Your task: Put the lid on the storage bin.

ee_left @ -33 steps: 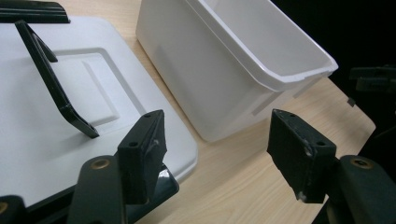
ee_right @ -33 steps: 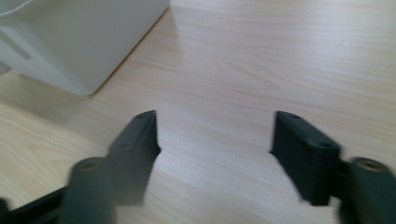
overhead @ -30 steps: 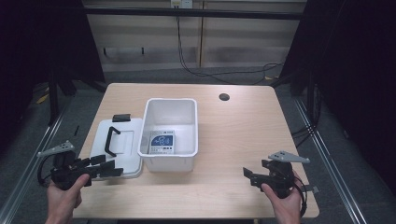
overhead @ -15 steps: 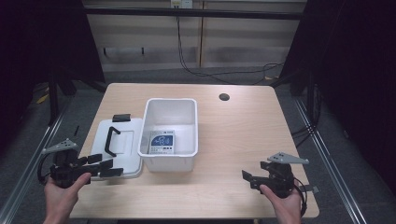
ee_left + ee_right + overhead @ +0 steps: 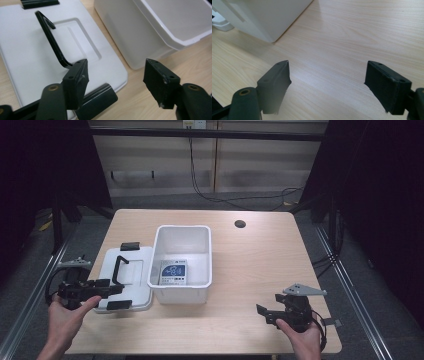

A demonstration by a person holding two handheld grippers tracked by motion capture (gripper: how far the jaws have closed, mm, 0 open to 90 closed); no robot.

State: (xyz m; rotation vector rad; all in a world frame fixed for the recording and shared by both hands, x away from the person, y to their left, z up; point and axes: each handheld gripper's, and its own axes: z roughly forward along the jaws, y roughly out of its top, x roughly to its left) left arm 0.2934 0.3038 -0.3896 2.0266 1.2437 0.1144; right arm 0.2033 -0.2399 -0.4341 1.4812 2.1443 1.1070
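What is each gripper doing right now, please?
Left gripper: jaws open, holding nothing, over the near corner of the flat white plastic lid.
Right gripper: jaws open, empty, above the bare light wooden table.

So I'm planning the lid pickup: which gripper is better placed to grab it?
Left. The left gripper hangs open over the white lid, near its black handle; the right gripper is past the bin.

A flat white lid (image 5: 131, 279) with a raised black handle (image 5: 119, 268) and black end clips is laid near the table's (image 5: 260, 255) left edge, just beside an open white bin (image 5: 183, 261) holding a printed card (image 5: 174, 271)
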